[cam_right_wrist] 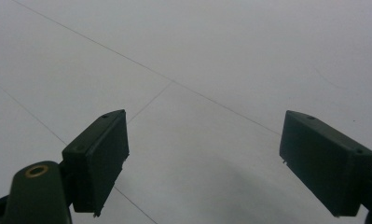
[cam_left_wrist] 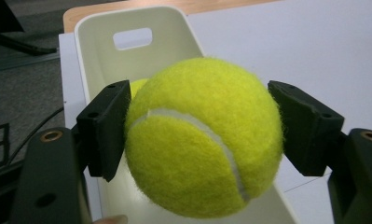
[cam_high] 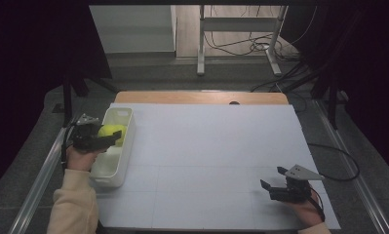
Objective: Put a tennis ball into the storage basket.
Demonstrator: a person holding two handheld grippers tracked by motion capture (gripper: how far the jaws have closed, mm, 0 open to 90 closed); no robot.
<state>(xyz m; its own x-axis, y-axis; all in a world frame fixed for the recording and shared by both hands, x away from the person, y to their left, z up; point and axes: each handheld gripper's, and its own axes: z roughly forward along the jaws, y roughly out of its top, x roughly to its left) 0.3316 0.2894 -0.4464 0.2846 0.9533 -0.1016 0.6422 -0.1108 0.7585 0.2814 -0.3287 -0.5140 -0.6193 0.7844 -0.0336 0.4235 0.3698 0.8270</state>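
The room around the table is dark, with a grey floor, cables and the legs of a metal stand (cam_high: 238, 39) beyond the far edge. The table (cam_high: 216, 146) is covered in white board marked with faint grid lines, a strip of wood showing at its far end. At the left edge stands a long white bin (cam_high: 115, 146) with a handle slot in its far wall. The person's left forearm, in a cream sleeve (cam_high: 74, 204), rises from the bottom and bends inward, so the left gripper (cam_high: 115, 138) points across the bin — its pads (cam_left_wrist: 110, 128) pinch a yellow tennis ball (cam_left_wrist: 204, 137) held above the bin's hollow. A sliver of yellow behind the ball may be a second one; the view is too blocked to tell. The right hand (cam_high: 304, 210) rests low near the table's right corner, its right gripper (cam_high: 272, 178) spread wide over bare board — nothing between the jaws.
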